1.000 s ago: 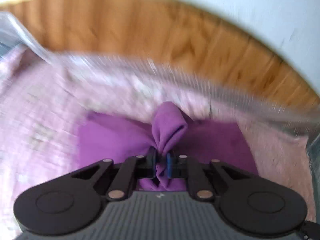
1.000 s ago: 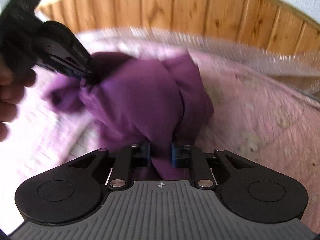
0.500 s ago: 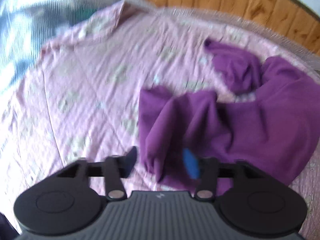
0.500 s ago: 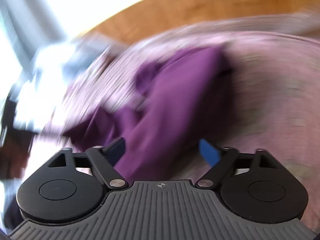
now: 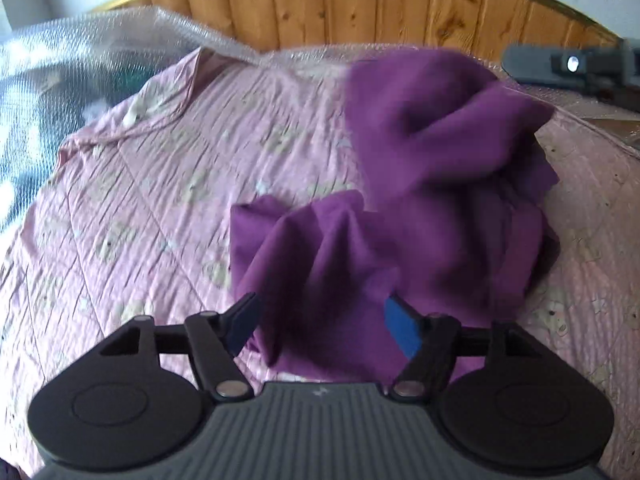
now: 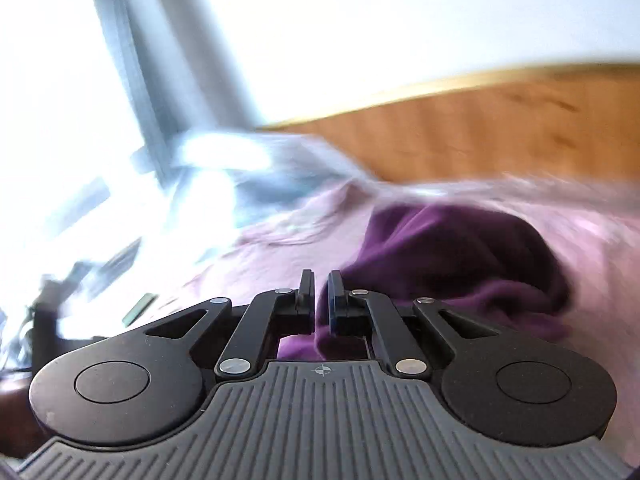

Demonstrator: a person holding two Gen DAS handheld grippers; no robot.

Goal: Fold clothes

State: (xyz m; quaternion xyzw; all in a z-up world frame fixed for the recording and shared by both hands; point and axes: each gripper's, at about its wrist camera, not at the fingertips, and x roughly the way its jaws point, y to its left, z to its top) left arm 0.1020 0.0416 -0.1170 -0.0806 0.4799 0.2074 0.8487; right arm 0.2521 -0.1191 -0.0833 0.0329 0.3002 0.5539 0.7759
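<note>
Purple knit: the garment [image 5: 420, 208] lies crumpled on the quilt [image 5: 160, 184], toward the headboard [image 5: 360, 4], one lobe flat and nearest the left claw, the rest heaped behind it.
Handling: judged light, soft and limp; it will sag and drag wherever it is unsupported, and will not hold a crease unless laid flat.
Where to grip: judged best at an outer hem or corner of the flat lobe, pinching one layer only; a grip in the heap would gather several layers.
Left claw [image 5: 322, 320]: jaws wide and opening; a fold of the garment sits between them, but the pads do not press on it.
Right claw [image 6: 319, 300]: jaws narrow and closing, nothing seen between the tips; the garment lies beyond and beneath it, and its body also shows in the left view, past the heap.
Surroundings: bubble wrap [image 5: 72, 64] lies beside the quilt, away from the garment; a bright window [image 6: 60, 100] stands beyond it.
Obstructions: none on the quilt around the garment; the quilt's own wrinkles may snag a dragged hem.
</note>
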